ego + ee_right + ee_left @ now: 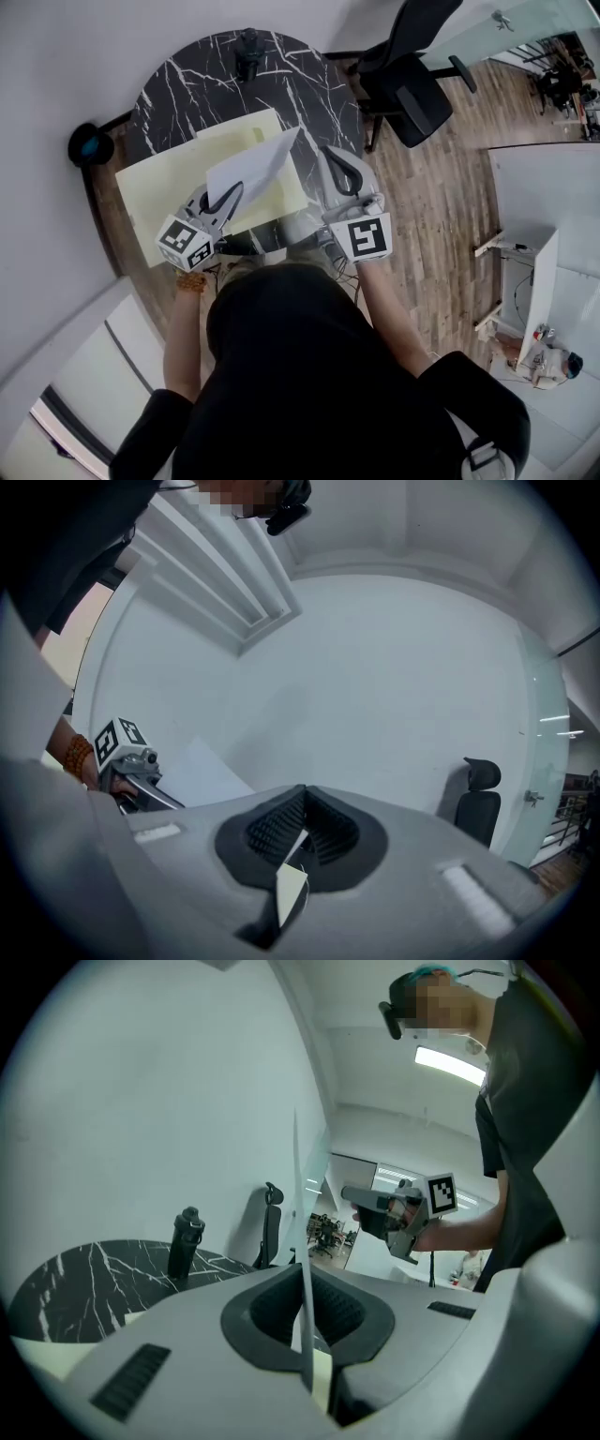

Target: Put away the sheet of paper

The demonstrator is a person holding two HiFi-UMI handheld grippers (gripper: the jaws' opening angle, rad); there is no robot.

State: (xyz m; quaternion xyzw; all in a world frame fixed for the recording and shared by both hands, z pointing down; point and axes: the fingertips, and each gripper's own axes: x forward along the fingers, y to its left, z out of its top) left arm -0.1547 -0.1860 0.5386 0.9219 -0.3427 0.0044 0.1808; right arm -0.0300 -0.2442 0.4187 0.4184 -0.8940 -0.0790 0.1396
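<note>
**ITEM: SHEET OF PAPER, HELD CLEAR OF THE TABLETOP, OVER AN OPEN FOLDER**

**Left gripper** (305,1335): jaws were closed flat on the sheet of paper (299,1232). The sheet stood edge-on between them and rose straight out of the grip.

**Right gripper** (295,850): jaws were pinched narrow on a thin cream corner. This was judged to be an edge of the pale yellow folder (173,192), though not with certainty.

**Place of the sheet:** it was lifted off the tabletop (187,84) and carried by its near corner in the left jaws. Its long axis ran diagonally away from the person and toward the right gripper, and its far corner ended just beside the right jaws.

**Beneath:** the folder lay flat on the round, black-marbled tabletop, overhanging the near rim.

**Surroundings:** a black bottle (248,52) stood at the far rim. An office chair (412,80) stood beyond on the wood floor.

**Assessment:** the sheet lay above and across the folder, so the coming move looked like a lowering onto it. The left hand bore the sheet, and the right was nearer its free corner.
</note>
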